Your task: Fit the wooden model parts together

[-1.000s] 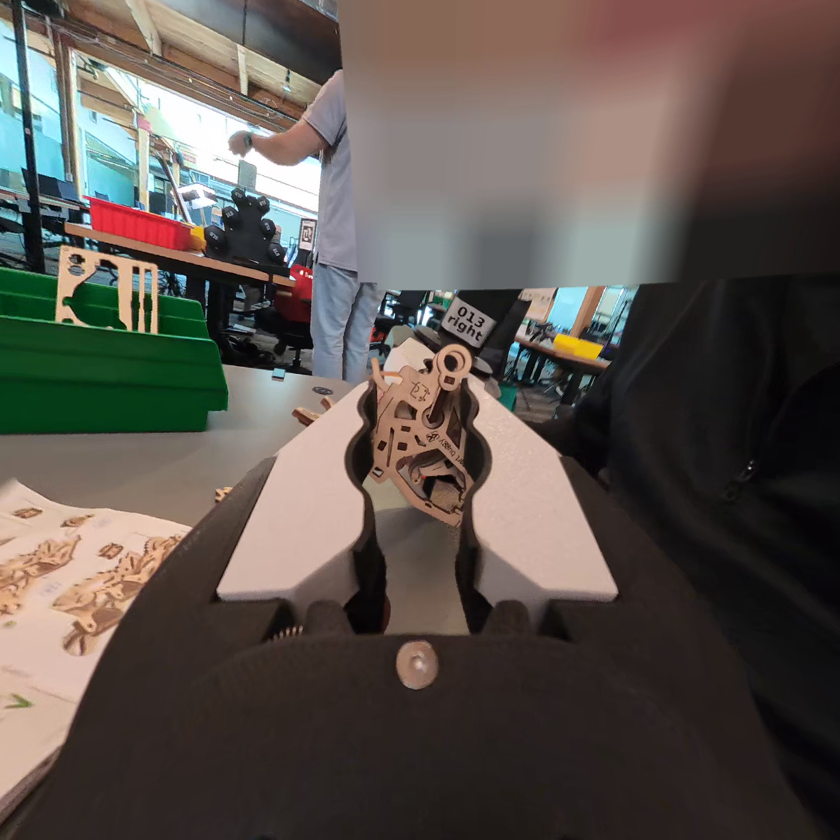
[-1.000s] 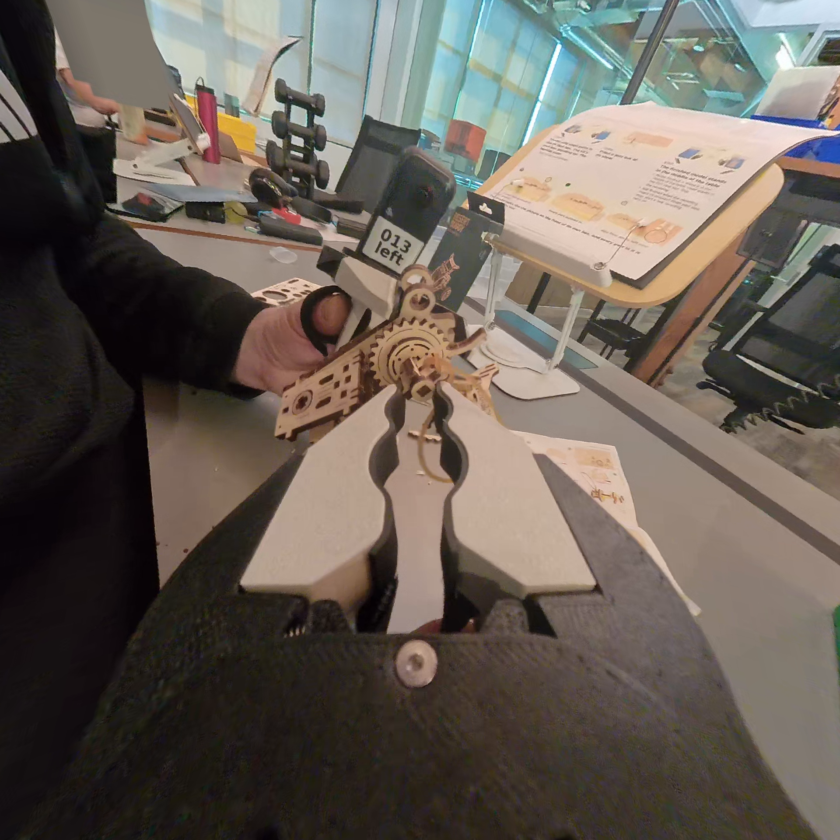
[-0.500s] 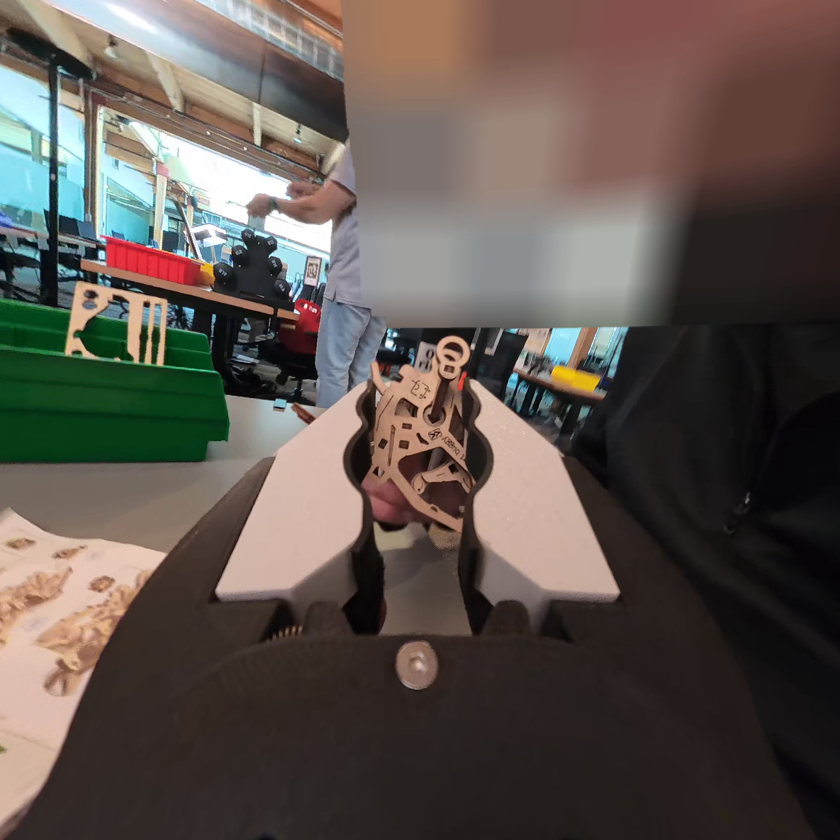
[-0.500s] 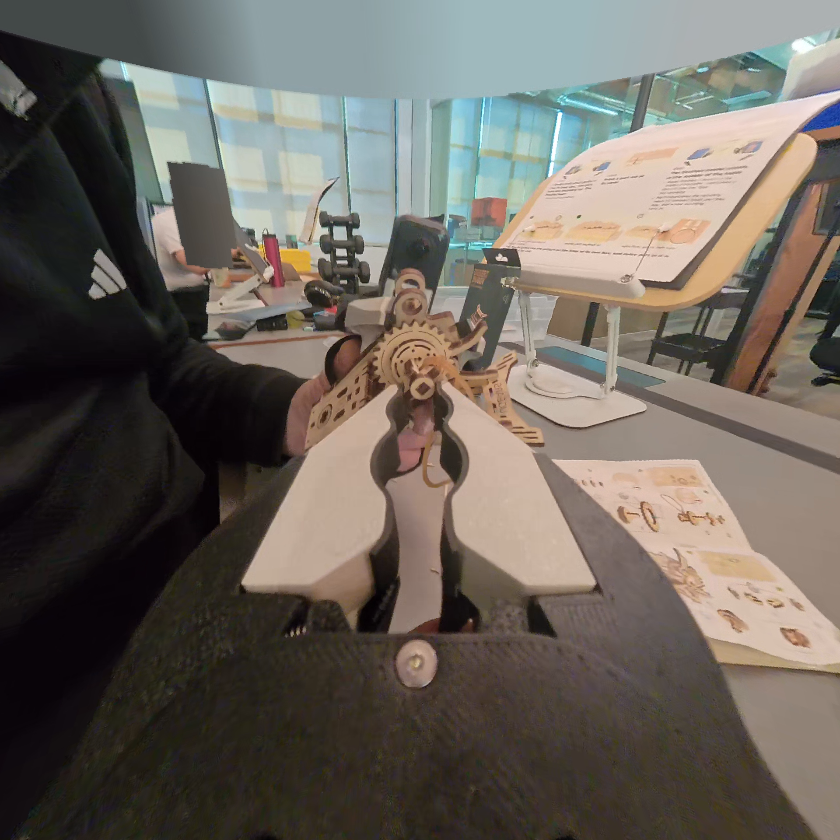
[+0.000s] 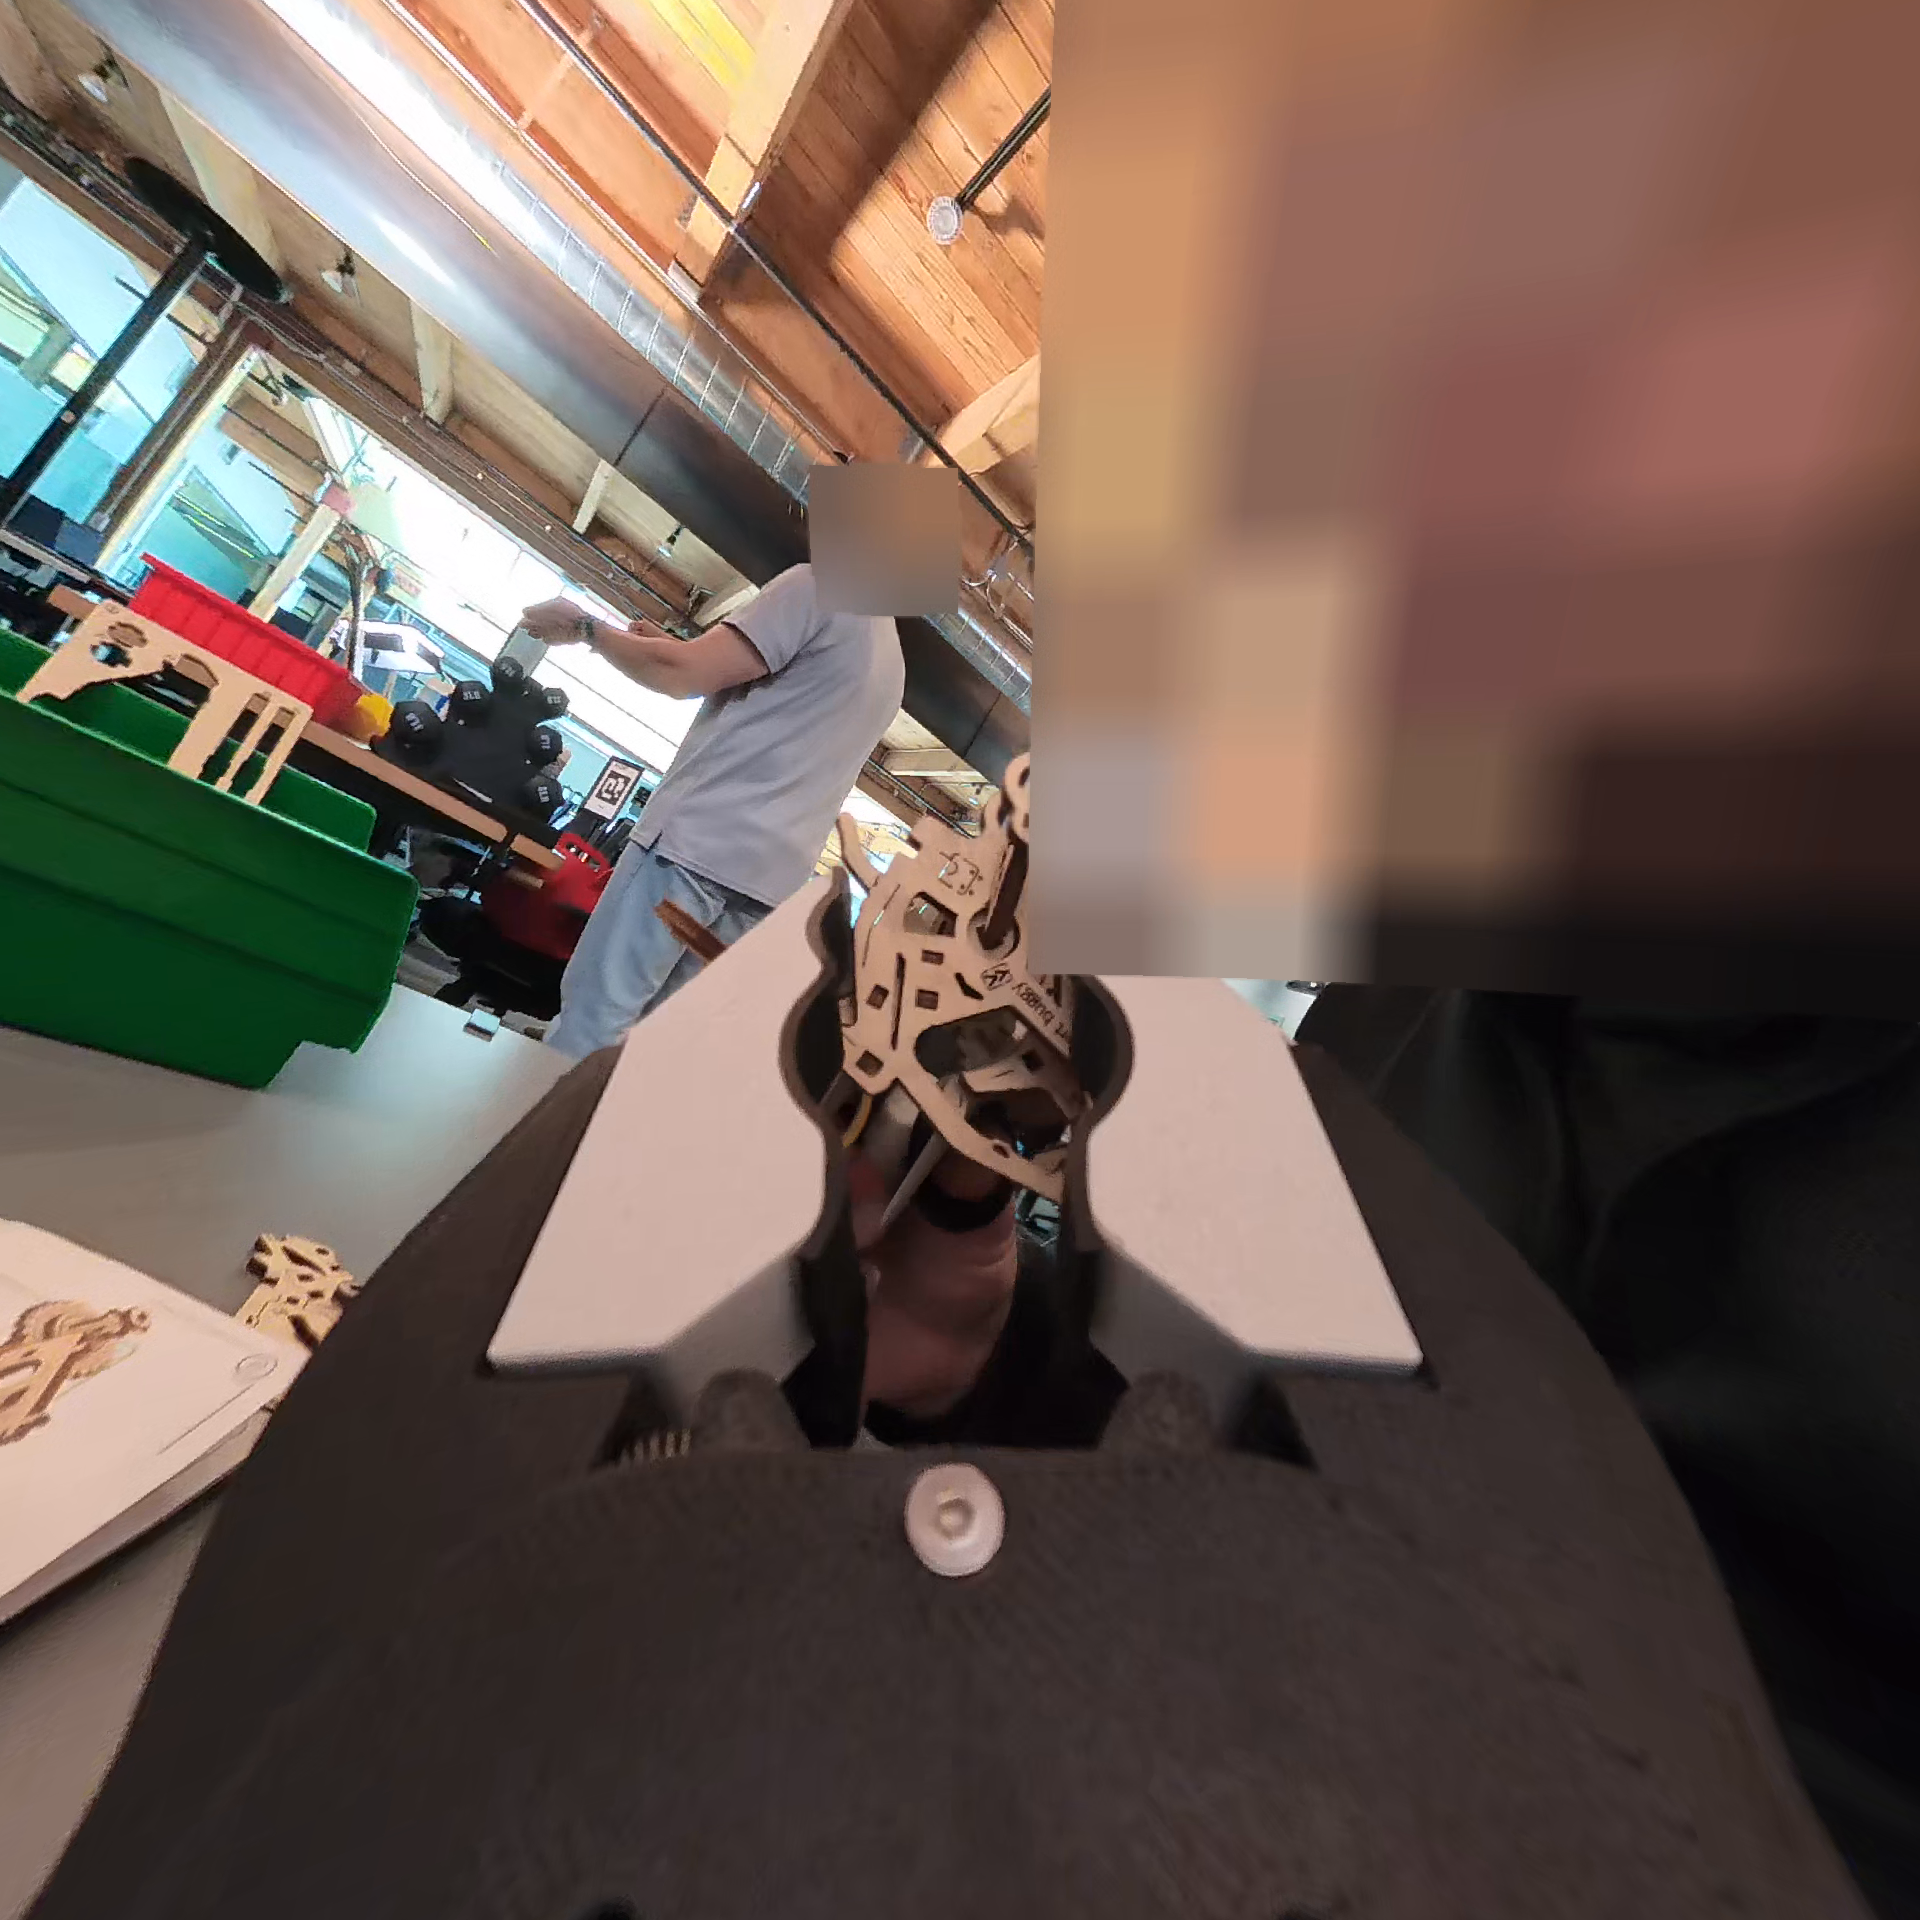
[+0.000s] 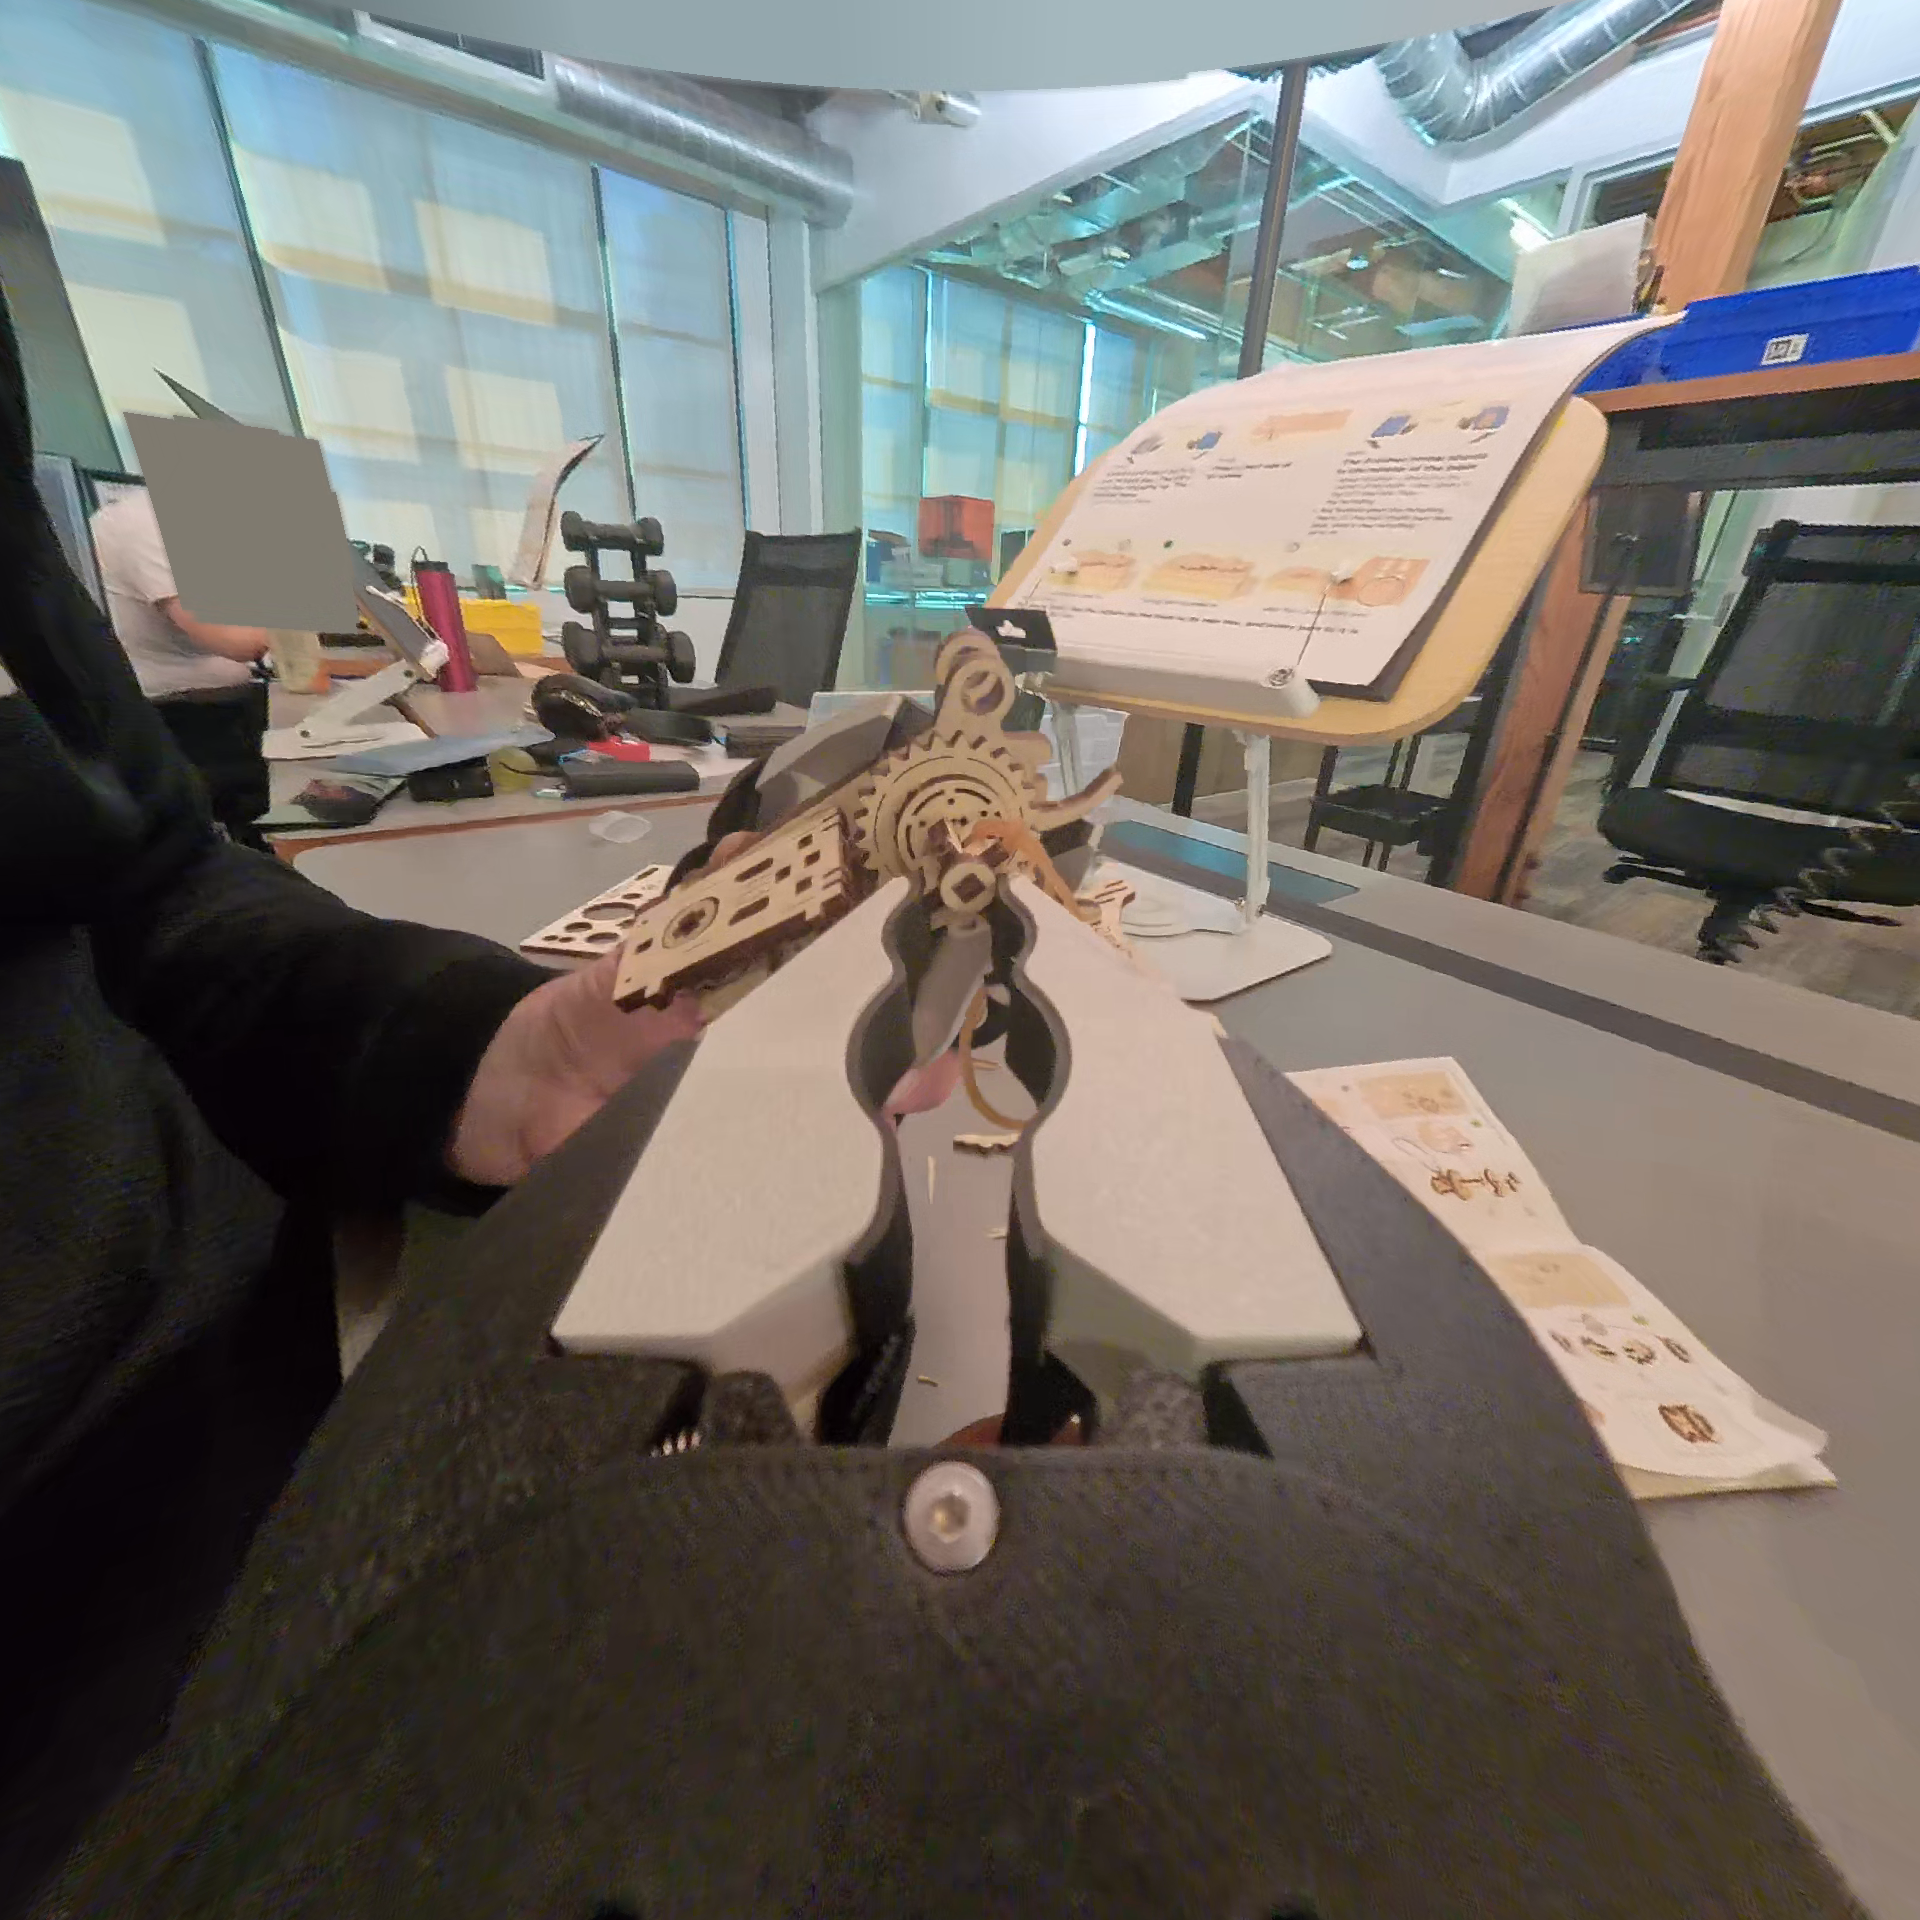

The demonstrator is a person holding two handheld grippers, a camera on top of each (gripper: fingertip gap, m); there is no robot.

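The left hand-held gripper [image 5: 951, 997] is closed on the wooden model [image 5: 951, 1013], held up between its fingertips above the table [image 5: 208, 1132]. The right hand-held gripper [image 6: 961, 914] pinches a small square-holed wooden part [image 6: 964, 891] at its tips, touching the model's gear [image 6: 940, 805]. A rubber band [image 6: 987, 1081] dangles between its fingers.

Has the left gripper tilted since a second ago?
Yes. In the left wrist view the green bin now slants and the ceiling fills the top, so the left gripper has pitched upward and rolled.
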